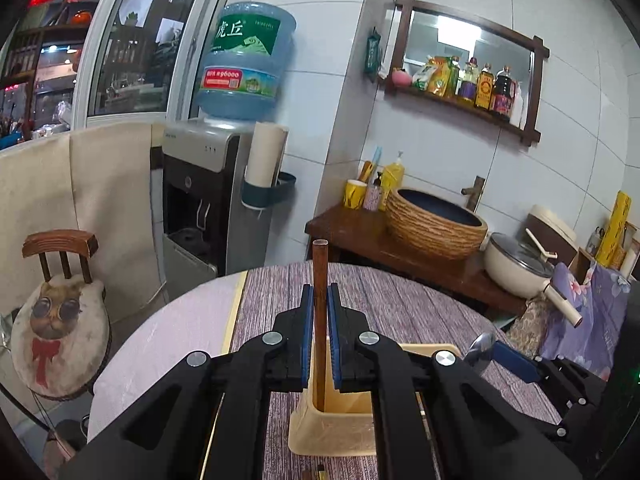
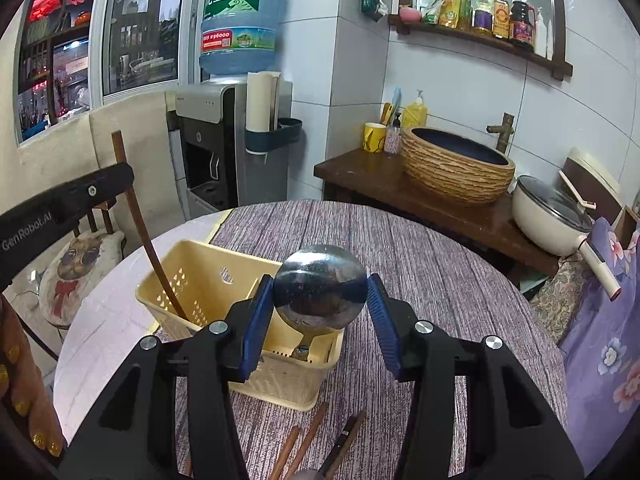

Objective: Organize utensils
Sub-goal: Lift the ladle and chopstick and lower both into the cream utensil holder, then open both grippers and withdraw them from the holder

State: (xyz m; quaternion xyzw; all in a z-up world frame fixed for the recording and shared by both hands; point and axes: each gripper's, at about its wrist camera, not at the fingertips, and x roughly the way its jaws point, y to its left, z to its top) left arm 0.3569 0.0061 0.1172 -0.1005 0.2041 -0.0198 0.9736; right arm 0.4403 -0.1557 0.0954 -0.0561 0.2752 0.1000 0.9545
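Chopstick [image 1: 320, 320] pinched in left fingers [image 1: 308, 312] over caddy [image 2: 208, 276] rim, spoon [image 2: 320, 292] clamped by right fingers [image 2: 256, 320].

We saw a brown wooden chopstick [image 1: 320, 320] standing upright, its lower end inside the pale yellow perforated basket [image 2: 208, 276] — a steel spoon [image 2: 320, 292] stood bowl-up over the basket's other compartment, while more chopsticks [image 2: 304, 444] lay on the surface in front.

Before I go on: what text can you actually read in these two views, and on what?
"虎丘" on the water jug's green label.
"96000" on the jug's red label, with a mark before it that looks like "#".
"GenRobot.AI" on the left gripper, its last letters partly cut off.
Small print on the jug's green label and the shelf bottles' labels: too blurred to read.
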